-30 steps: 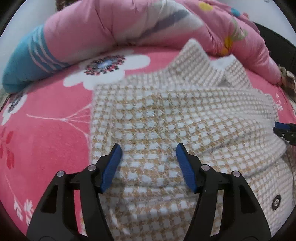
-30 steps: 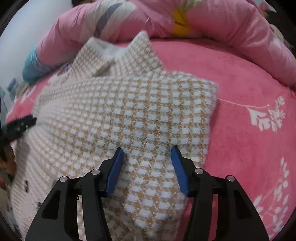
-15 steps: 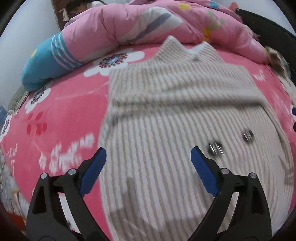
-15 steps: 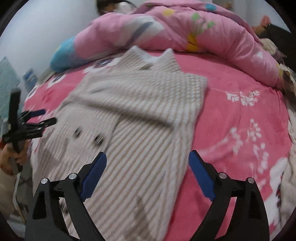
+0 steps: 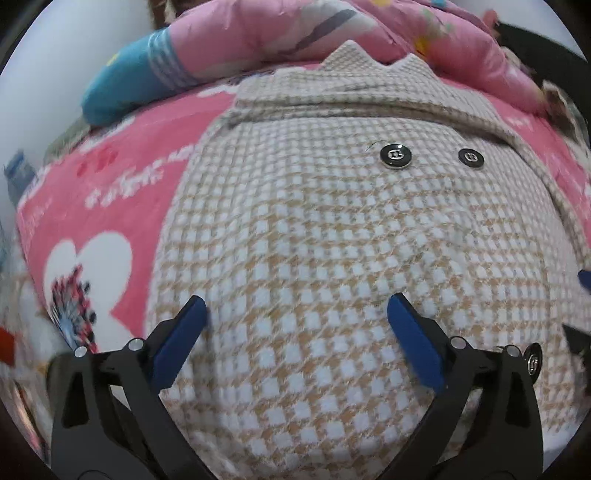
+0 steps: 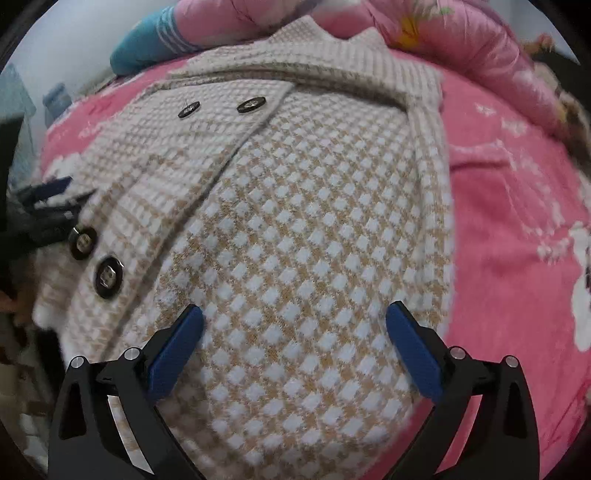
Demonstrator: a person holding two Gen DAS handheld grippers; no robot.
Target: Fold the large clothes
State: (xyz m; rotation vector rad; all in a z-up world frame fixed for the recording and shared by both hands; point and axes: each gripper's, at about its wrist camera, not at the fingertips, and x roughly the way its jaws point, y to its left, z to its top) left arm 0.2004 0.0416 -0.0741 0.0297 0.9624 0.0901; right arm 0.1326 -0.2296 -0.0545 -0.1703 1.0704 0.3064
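Note:
A tan-and-white houndstooth coat (image 5: 332, 221) lies flat on the pink bed blanket (image 5: 129, 206), collar at the far end, both sleeves folded across the chest. Dark buttons (image 5: 396, 156) show on its front. My left gripper (image 5: 295, 306) hovers over the coat's lower left part. Its jaws are opening wide, with fabric below them but not pinched. My right gripper (image 6: 294, 312) hovers over the coat (image 6: 314, 221) on its lower right part, jaws likewise opening, pads clear of the cloth. In the right wrist view the left gripper's fingertips (image 6: 48, 192) show at the left edge.
A rolled pink duvet (image 5: 277, 33) with a blue end (image 5: 125, 85) lies along the far side behind the collar. Bare pink blanket (image 6: 517, 221) stretches to the right of the coat. Blurred room clutter sits beyond the bed's left edge.
Both grippers pulled back from the folded sleeves near the collar toward the coat's lower part. Their jaws spread from half open to wide. The sleeves stayed folded across the chest.

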